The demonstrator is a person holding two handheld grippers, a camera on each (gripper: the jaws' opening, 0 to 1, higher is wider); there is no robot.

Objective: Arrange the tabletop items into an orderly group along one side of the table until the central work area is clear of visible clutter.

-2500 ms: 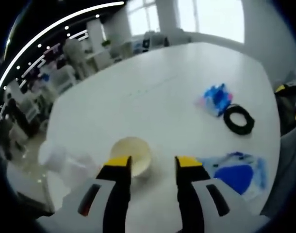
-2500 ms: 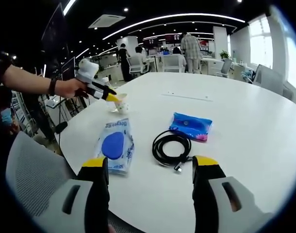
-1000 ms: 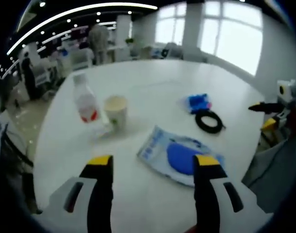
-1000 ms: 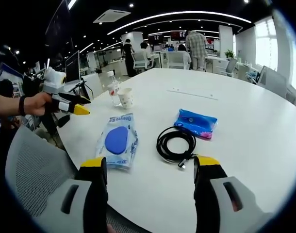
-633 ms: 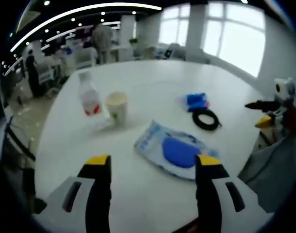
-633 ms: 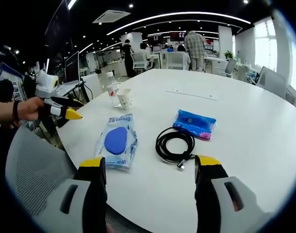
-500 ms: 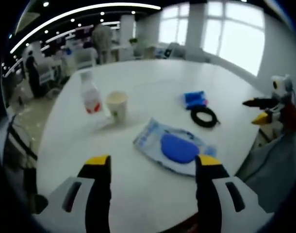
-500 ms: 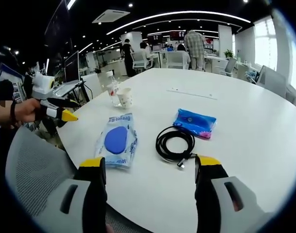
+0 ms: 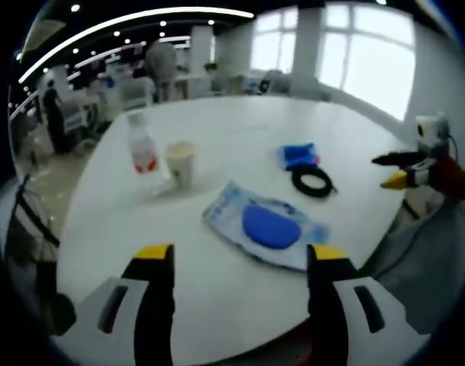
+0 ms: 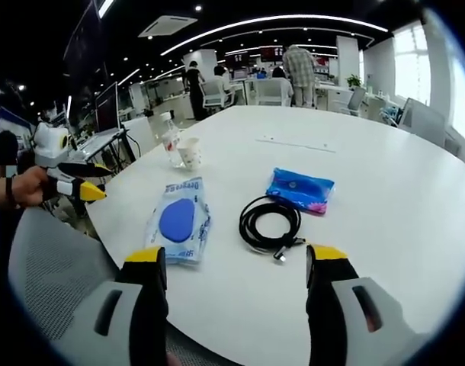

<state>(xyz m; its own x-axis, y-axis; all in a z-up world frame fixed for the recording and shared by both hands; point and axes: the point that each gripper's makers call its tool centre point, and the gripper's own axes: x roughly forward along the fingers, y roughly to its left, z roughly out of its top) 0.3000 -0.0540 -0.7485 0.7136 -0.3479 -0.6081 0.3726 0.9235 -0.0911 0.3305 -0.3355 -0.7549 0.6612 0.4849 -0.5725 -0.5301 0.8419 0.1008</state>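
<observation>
On the white table [image 9: 240, 130] lie a clear packet with a blue disc [image 9: 264, 224] [image 10: 178, 219], a coiled black cable [image 9: 312, 181] [image 10: 267, 222] and a blue pouch [image 9: 299, 155] [image 10: 299, 187]. A paper cup [image 9: 180, 163] [image 10: 190, 153] stands beside a plastic bottle [image 9: 142, 148] [image 10: 170, 142] at the far side. My left gripper [image 9: 241, 256] is open near the table edge, short of the packet. My right gripper [image 10: 236, 256] is open, short of the cable. Each gripper appears in the other's view, the right gripper [image 9: 400, 169] and the left gripper [image 10: 72, 185], with nothing held.
A grey mesh chair back [image 10: 53, 267] stands by the table's near edge, below the left hand. Beyond the table are office desks, chairs and several people [image 10: 303, 69]. Bright windows [image 9: 366, 53] line one wall.
The left gripper has drawn back from the cup and bottle to the table's edge, now off the table. The right gripper has barely moved. The items lie where they were.
</observation>
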